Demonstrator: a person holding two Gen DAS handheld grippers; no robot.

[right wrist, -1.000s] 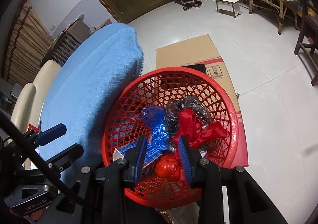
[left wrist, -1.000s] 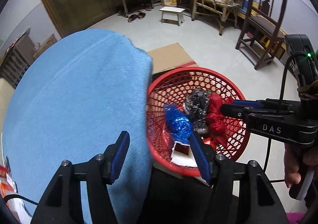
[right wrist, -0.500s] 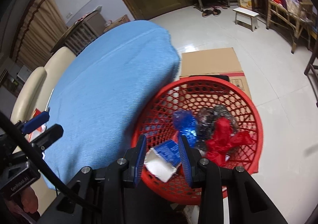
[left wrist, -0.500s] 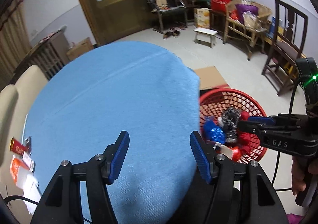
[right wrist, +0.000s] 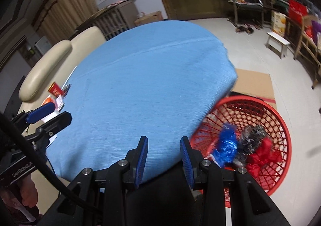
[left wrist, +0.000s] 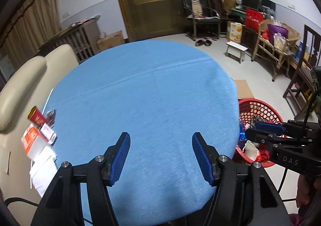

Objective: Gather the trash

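A round table with a blue cloth (left wrist: 150, 95) fills both views. The red mesh basket (left wrist: 260, 105) stands on the floor at its right edge. Inside the basket (right wrist: 280, 125) lie a blue wrapper (right wrist: 226, 145), a dark shiny wrapper (right wrist: 250, 135) and a red wrapper (right wrist: 262, 153). A red pack (left wrist: 37, 118), an orange and white box (left wrist: 32, 137) and white papers (left wrist: 42, 167) lie at the table's left edge. My left gripper (left wrist: 161, 145) is open and empty over the cloth. My right gripper (right wrist: 163, 153) has narrowly parted, empty jaws over the table's near edge, beside the basket.
A cream chair (left wrist: 20, 85) stands against the table's left side. Flat cardboard (right wrist: 252, 83) lies on the floor behind the basket. A dark wooden chair (left wrist: 301, 77), a white stool (left wrist: 235, 49) and a wicker chair (left wrist: 276, 45) stand further right.
Both grippers have risen and swung left, from over the basket to over the blue cloth. The basket has slid to the right of both views. Neither gripper's jaw gap has changed.
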